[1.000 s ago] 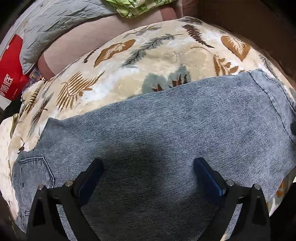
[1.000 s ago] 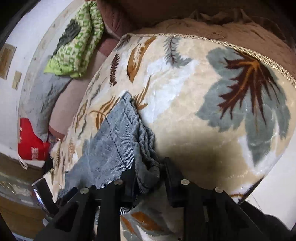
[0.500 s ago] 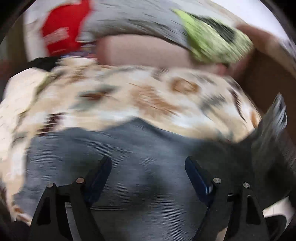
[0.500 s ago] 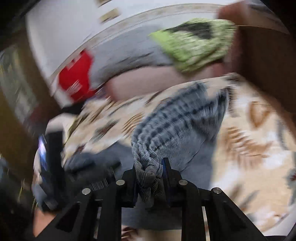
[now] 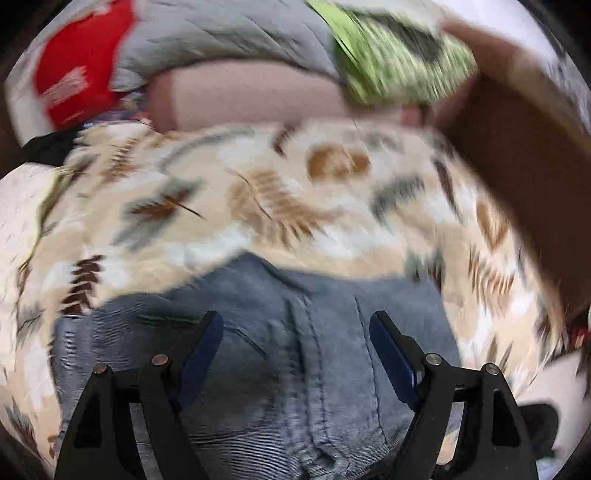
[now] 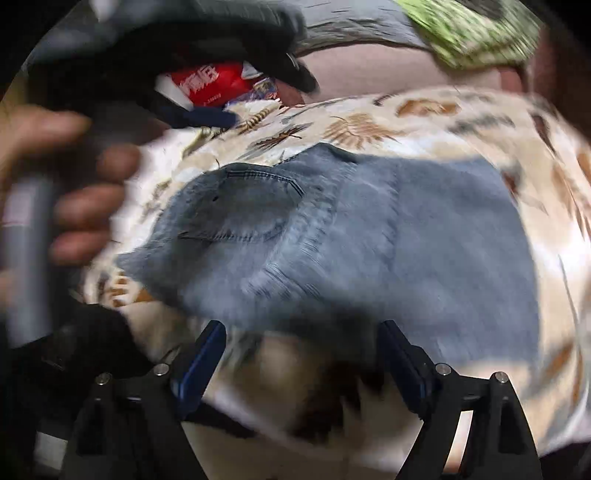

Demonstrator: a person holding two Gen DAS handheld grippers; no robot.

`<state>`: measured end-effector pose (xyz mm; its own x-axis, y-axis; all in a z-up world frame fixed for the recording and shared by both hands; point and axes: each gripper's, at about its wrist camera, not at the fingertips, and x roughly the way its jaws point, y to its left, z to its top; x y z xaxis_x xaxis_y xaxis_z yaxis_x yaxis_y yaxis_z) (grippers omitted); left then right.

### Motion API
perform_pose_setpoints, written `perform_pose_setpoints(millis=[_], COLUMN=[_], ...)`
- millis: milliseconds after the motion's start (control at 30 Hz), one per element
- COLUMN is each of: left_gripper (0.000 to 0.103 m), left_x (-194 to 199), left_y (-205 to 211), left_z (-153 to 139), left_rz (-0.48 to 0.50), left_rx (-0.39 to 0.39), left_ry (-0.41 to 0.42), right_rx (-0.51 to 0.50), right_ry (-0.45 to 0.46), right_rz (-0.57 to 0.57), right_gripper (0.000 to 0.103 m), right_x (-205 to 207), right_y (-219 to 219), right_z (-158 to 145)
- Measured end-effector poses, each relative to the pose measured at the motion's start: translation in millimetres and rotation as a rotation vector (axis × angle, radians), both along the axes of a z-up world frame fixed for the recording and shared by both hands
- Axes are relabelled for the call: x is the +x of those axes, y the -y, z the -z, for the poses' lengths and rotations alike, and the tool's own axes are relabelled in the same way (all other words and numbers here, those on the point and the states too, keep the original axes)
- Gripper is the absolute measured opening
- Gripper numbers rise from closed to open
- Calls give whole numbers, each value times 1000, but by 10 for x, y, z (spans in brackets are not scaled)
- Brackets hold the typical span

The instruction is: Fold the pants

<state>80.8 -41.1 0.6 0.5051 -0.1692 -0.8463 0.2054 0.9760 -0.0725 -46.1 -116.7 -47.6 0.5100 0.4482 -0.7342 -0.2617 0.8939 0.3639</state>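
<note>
The only writing I can find is on the red package at the far edge of the bed: large white characters on red, too blurred for me to read, and in my left view the same red package shows only white smears. My surface is a cream blanket printed with brown and grey-green fern leaves, spread over a bed; beyond it lie a pinkish bolster, a grey quilted cover and a green patterned cloth, with a pale wall behind them. The pants, grey-blue denim, lie on the blanket folded into a compact block with a stitched back pocket facing up on the left part. My right gripper has just been opening; its jaws stand wide with nothing between them, the near edge of the denim just ahead of the blue pads. My left gripper is also spread wide above the pants, nothing pinched, a seam running between the fingers. In the right view a hand wraps the grey handle of the other gripper at the left edge.
</note>
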Motion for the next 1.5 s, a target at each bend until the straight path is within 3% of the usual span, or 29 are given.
perform_pose_setpoints(millis=[67,133,167,200,300,400,500,533,567,600,667,733,800,833,867,967,1100,1200,1267,1300,1367,1500], left_gripper=[82,84,87,92,91,91,91,91,92,92,92,92,93,93,93,93,93,93,93,93,93,93], left_x=[-3,-29,-73,-112,-155,-303,-401,-398,-393,-431,-458,-460,-456,-478,-483,-533,-498,-493,-515,-534,-575,-591], left_y=[165,224,205,190,158,126,84,74,72,57,49,38,27,31,28,20,45,36,35,34,36,54], left_z=[331,750,821,815,680,474,588,707,792,809,801,803,804,799,806,803,796,766,733,714,690,768], left_rz=[6,6,1,-10,-19,-26,-10,-7,-4,-10,-7,-2,5,5,7,4,4,-2,-1,-4,-2,4], left_rx=[109,202,197,210,199,191,135,150,159,142,139,133,131,128,127,121,138,134,135,133,118,123], left_ry=[-52,-156,-121,-84,-83,-2,-54,-84,-95,-65,-55,-60,-56,-51,-45,-37,-47,-65,-59,-50,-32,-42], right_rx=[54,114,140,150,129,99,105,114,121,130,99,149,137,120,106,65,-57,68,100,104,122,179], right_ry=[-37,-61,-58,-49,-26,3,-73,-133,-195,-258,-283,-375,-364,-350,-336,-237,-241,-210,-180,-164,-159,-217], right_rz=[74,196,249,283,327,307,275,274,269,269,250,189,172,164,163,212,235,270,283,278,277,241], right_gripper=[86,86,86,86,86,86,83,64,39,34,34,37,37,34,20,15,16,24,40,57,78,76], right_x=[-145,-190,-177,-139,130,541,1152,1373,1547,1724,1908,2044,2083,2086,2075,2015,2094,2017,1872,1764,1507,945], right_y=[320,733,927,1069,1282,1359,1452,1489,1520,1536,1537,1493,1482,1474,1468,1451,1371,1522,1621,1665,1760,1827], right_z=[-5,-48,-87,-138,-317,-438,-306,-183,-32,114,227,376,352,325,296,133,325,219,69,-17,-117,-49])
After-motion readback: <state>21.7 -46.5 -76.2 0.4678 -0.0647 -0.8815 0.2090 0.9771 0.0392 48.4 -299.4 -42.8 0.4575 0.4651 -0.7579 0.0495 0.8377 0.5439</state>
